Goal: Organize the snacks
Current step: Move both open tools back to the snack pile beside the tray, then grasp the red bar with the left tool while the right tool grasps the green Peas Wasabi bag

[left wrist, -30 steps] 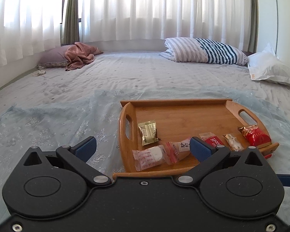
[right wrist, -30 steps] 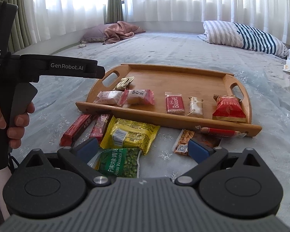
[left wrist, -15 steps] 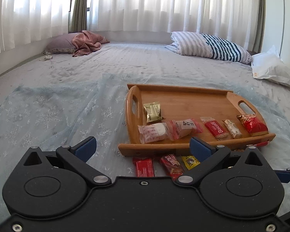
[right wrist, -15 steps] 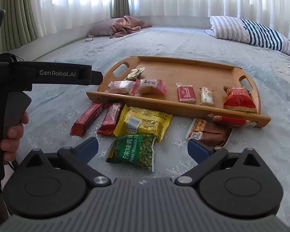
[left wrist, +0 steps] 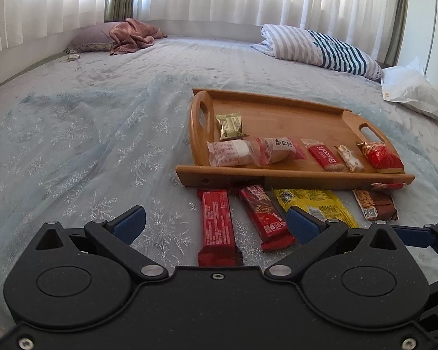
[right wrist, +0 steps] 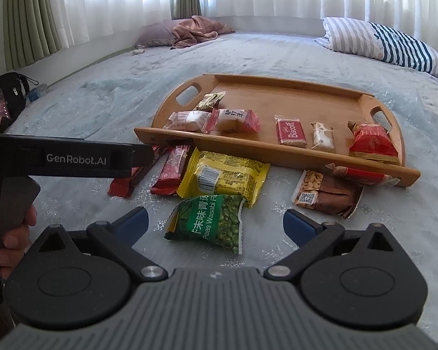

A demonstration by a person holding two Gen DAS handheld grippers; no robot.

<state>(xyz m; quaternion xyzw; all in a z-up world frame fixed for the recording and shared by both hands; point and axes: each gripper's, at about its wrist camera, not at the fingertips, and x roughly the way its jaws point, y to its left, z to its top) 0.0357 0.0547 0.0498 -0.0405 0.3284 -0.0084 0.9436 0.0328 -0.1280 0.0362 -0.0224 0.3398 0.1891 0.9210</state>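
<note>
A wooden tray (left wrist: 277,113) (right wrist: 277,93) lies on the bed and holds several small snacks, among them a red Biscoff pack (right wrist: 290,130) and a red pouch (right wrist: 370,143). In front of it lie two red bars (left wrist: 217,224) (left wrist: 264,215), a yellow pack (right wrist: 223,175), a green wasabi peas pack (right wrist: 208,223) and a brown almond pack (right wrist: 325,197). My left gripper (left wrist: 216,223) is open above the red bars. My right gripper (right wrist: 214,223) is open above the green pack. The left gripper's body (right wrist: 73,159) shows in the right wrist view.
The bed has a pale blue snowflake cloth (left wrist: 73,145). A striped pillow (left wrist: 321,46) and a white bag (left wrist: 411,93) lie at the far right, a pink cloth (left wrist: 131,35) at the far left. A black pouch with a phone (right wrist: 0,108) sits at the left edge.
Both grippers have pulled back and tilted down, so the snacks in front of the tray come into view. Both stay open and empty.
</note>
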